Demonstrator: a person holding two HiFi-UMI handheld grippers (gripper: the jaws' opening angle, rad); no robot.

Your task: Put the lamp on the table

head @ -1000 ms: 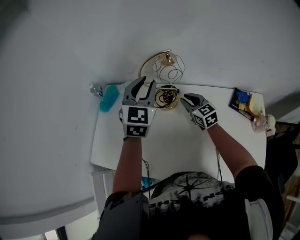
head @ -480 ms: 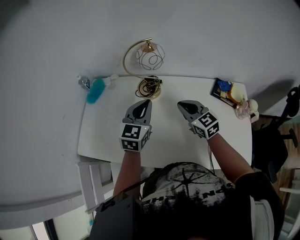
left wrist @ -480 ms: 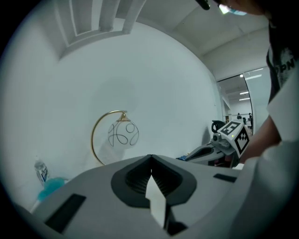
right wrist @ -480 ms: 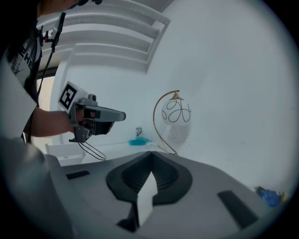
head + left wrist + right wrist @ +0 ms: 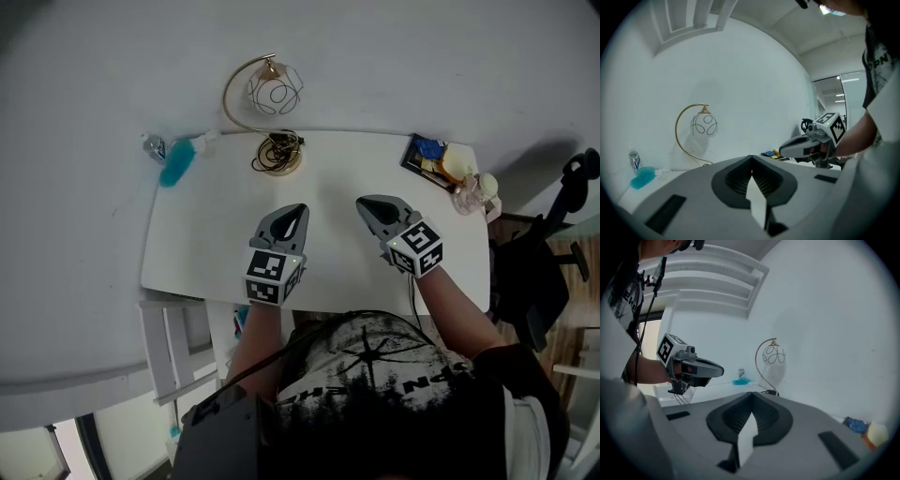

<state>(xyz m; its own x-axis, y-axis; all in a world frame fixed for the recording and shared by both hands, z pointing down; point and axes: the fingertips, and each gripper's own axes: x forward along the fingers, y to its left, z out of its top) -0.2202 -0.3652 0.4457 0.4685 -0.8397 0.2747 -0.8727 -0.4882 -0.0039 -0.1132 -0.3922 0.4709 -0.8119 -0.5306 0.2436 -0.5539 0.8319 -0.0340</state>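
The lamp (image 5: pixel 267 112) stands at the far edge of the white table (image 5: pixel 187 253): a gold arched stem, a wire globe shade (image 5: pixel 274 91) and a round base with a coiled dark cord (image 5: pixel 276 154). It also shows in the left gripper view as the lamp (image 5: pixel 697 132) and in the right gripper view as the lamp (image 5: pixel 769 363). My left gripper (image 5: pixel 292 214) hovers over the table's middle, shut and empty, well short of the lamp. Beside it my right gripper (image 5: pixel 367 205) is shut too, holding nothing.
A teal bottle (image 5: pixel 175 161) lies at the table's far left corner next to a small clear bottle (image 5: pixel 153 146). A dark tray with small items (image 5: pixel 431 157) and a glass object (image 5: pixel 469 192) sit at the far right corner. A black chair (image 5: pixel 534 272) stands to the right.
Both grippers have drawn back from the lamp's base toward me and closed. The lamp stays standing alone at the far edge.
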